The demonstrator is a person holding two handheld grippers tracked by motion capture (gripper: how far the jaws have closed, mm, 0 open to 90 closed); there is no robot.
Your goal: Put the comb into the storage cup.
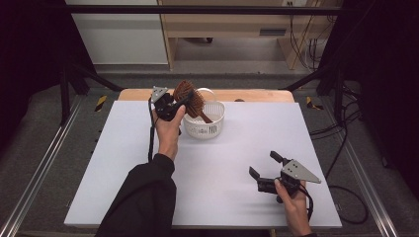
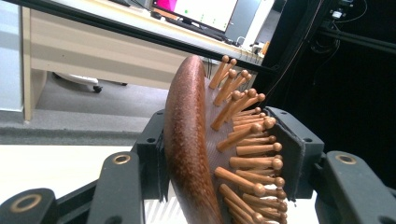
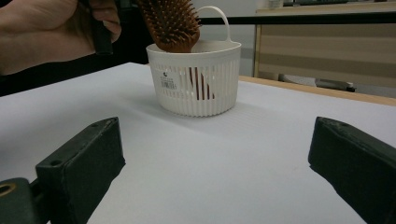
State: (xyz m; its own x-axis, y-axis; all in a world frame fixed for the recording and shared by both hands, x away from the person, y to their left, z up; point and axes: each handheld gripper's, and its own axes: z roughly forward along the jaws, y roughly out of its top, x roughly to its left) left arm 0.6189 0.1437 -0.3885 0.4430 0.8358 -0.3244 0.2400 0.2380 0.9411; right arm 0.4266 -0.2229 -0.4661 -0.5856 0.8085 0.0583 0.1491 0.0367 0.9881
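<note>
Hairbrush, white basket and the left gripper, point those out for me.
hairbrush (image 2: 189,140), left gripper view, on its brown back.
white basket (image 3: 198,88), right gripper view, on its slatted wall.
left gripper (image 1: 179,103), high view, between its fingertips.

basket (image 1: 205,121) far-centre on table (image 1: 247,143) | hairbrush (image 1: 190,100) handle in basket | left claw (image 1: 180,105) left of basket | right claw (image 1: 264,165) near-right

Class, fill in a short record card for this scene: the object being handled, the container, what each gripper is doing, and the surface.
Object: wooden hairbrush, handle down inside the basket
Container: white slotted basket with a loop handle
Left gripper: shut on the brush head, one jaw on its back, one on the bristles
Right gripper: open, holding nothing, low over the table
Surface: white table
</note>
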